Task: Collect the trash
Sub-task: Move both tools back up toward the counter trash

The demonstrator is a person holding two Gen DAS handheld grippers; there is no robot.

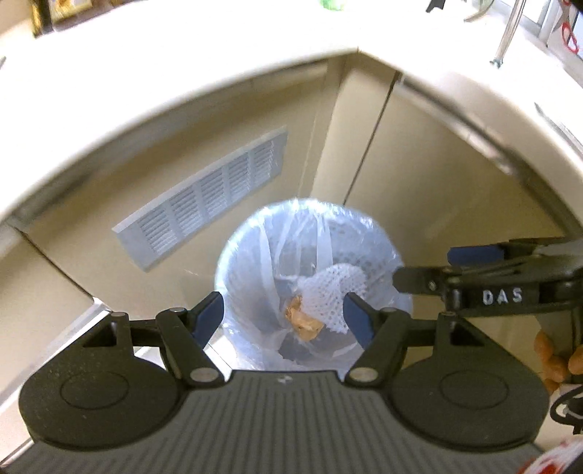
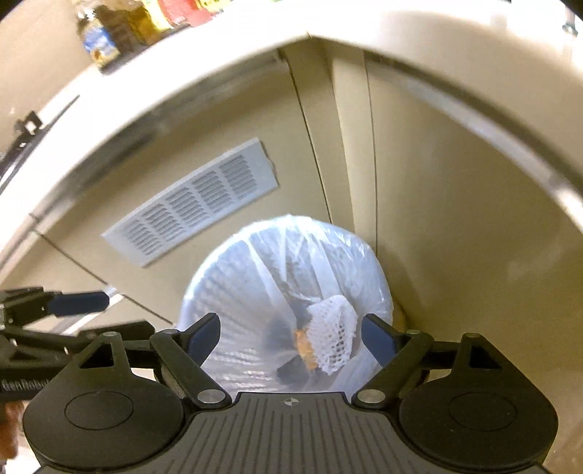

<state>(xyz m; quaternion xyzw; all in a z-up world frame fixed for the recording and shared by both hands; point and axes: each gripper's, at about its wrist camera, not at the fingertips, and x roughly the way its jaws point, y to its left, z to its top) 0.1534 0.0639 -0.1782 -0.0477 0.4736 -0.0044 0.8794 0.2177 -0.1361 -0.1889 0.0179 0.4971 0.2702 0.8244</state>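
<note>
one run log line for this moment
left claw: open, empty | right claw: open, empty | both over bin | in bin: white net, orange scrap | bin at cabinet corner below vent

Between the blue-padded fingers [image 1: 355,321]: translucent bluish-white bin liner [image 1: 255,255], white foam mesh sleeve [image 1: 328,291], orange-brown scrap [image 1: 304,321]; beyond, grey slatted vent grille [image 1: 207,197].

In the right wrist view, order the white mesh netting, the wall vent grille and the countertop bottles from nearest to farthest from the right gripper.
From the right gripper:
1. White mesh netting, inside the lined bin, just ahead.
2. Vent grille, on the cabinet wall, left.
3. Bottles, on the countertop, upper left.
</note>
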